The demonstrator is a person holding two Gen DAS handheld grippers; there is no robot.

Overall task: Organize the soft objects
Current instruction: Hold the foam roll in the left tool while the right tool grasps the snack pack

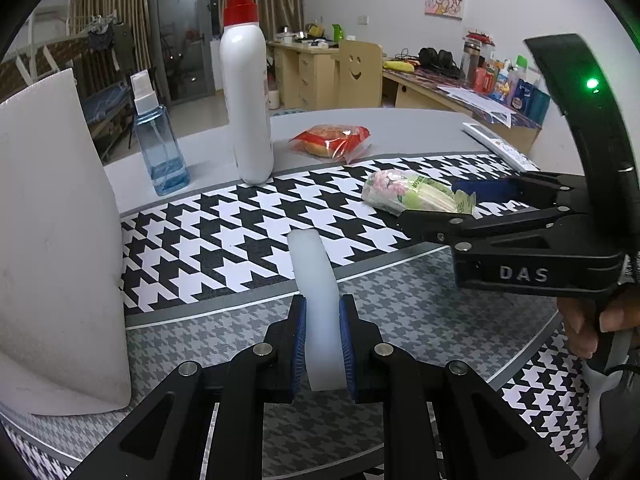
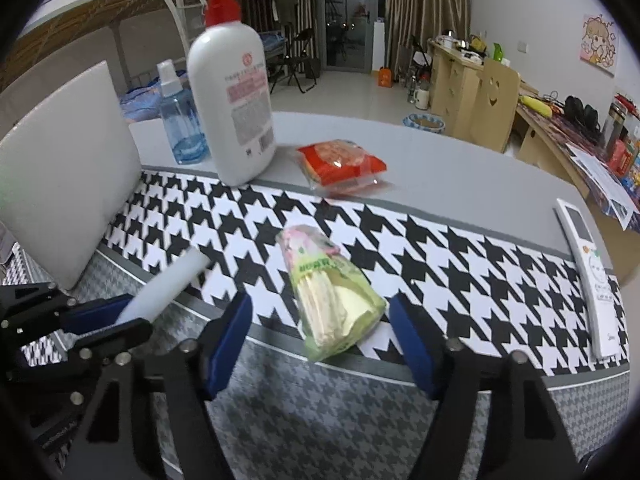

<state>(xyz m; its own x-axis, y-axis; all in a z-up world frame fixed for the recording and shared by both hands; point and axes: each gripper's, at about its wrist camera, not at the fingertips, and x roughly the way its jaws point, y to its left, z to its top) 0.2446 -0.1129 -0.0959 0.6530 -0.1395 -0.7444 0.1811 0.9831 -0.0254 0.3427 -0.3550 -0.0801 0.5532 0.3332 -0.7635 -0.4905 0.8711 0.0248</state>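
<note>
My left gripper (image 1: 322, 308) is shut on a white soft bar (image 1: 316, 280), which sticks out forward over the houndstooth mat (image 1: 220, 232). From the right wrist view, the same gripper (image 2: 104, 316) and bar (image 2: 168, 284) sit at the left. A green and pink soft packet (image 2: 332, 292) lies on the mat between the pads of my right gripper (image 2: 320, 316). The jaws stand apart on either side of it, with a gap at each pad. Seen from the left wrist, the right gripper (image 1: 432, 204) reaches the packet (image 1: 400, 192) from the right. A red soft packet (image 1: 332, 140) lies further back.
A white pump bottle (image 1: 246, 92) and a blue spray bottle (image 1: 158, 148) stand at the back left. A white panel (image 1: 56, 240) leans at the left edge. A white remote (image 2: 592, 272) lies at the right. A person's hand (image 1: 588, 324) holds the right gripper.
</note>
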